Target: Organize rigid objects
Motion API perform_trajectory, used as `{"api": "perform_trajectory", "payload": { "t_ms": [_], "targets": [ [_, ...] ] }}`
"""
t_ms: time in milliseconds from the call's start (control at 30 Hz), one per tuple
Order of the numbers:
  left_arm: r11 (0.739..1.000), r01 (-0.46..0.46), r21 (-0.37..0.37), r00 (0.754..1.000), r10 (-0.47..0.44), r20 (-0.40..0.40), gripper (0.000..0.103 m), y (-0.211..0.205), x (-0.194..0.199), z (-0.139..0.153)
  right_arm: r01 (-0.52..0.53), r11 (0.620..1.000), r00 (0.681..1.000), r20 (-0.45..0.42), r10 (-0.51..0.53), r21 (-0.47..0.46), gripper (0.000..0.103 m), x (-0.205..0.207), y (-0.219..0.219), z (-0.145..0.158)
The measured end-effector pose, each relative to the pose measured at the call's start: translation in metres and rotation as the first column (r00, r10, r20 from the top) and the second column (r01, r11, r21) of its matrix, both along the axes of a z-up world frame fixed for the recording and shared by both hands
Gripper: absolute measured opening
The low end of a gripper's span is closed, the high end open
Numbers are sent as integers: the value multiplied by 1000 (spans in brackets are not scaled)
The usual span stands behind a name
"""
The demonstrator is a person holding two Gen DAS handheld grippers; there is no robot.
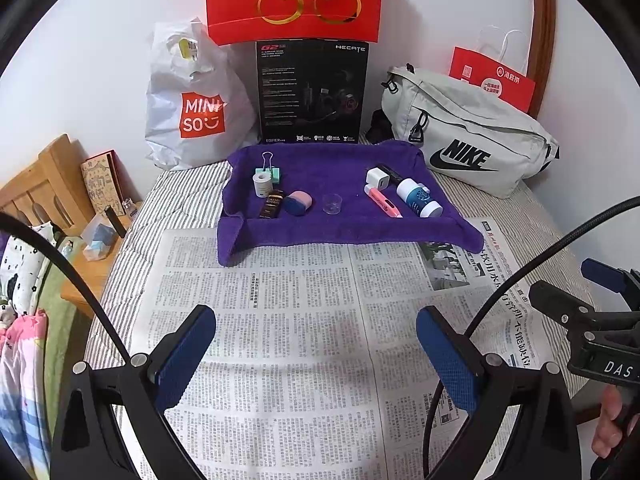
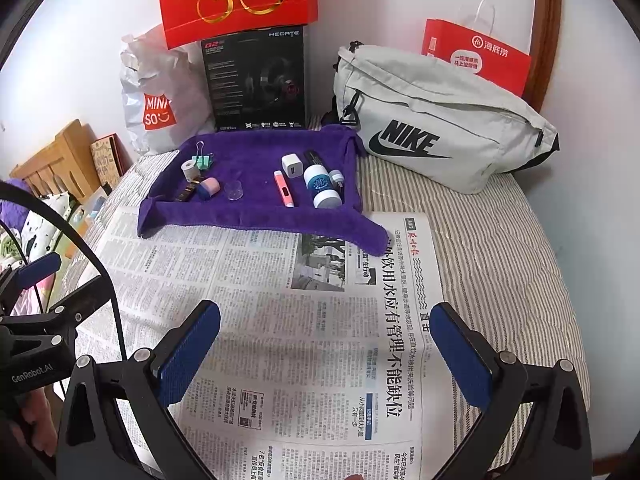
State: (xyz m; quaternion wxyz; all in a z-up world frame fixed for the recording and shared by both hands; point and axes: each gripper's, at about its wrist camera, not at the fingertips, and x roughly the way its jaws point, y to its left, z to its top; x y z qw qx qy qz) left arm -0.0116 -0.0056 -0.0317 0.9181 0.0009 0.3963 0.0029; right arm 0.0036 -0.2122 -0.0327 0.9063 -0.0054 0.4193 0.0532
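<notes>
Both grippers, left gripper (image 1: 316, 354) and right gripper (image 2: 328, 354), sit wide apart and empty, low in frame over the newspaper (image 2: 280, 320). Small rigid items lie mid-frame on the purple towel (image 1: 340, 168), well beyond the fingertips.

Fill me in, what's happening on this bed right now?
Nothing is being handled yet. The left hand-held gripper and right hand-held gripper both hover open and empty over the newspaper. The small items, among them a pink highlighter, white charger, clear cup and binder clip, lie on the purple towel beyond.
</notes>
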Motion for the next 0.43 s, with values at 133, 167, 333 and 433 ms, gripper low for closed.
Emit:
{"api": "perform_trajectory", "payload": {
  "t_ms": [133, 167, 333, 433],
  "targets": [
    [1000, -5, 3, 1000, 5, -2, 101, 2, 1, 1, -1, 1000, 1000, 1, 1, 0, 103, 0, 0, 0],
    [1000, -6, 0, 1000, 6, -1, 101, 2, 1, 2, 0, 1000, 1000, 1, 0, -2, 103, 0, 0, 0],
    [1000, -2, -6, 1000, 2, 4, 101, 4, 2, 3, 1, 1000, 1000, -4, -1, -2, 103, 1, -1, 0],
    [1000, 8, -7, 1000, -8, 16, 101, 2, 3, 4, -3, 1000, 1000, -10, 3, -5, 103, 2, -1, -2]
  ]
}}
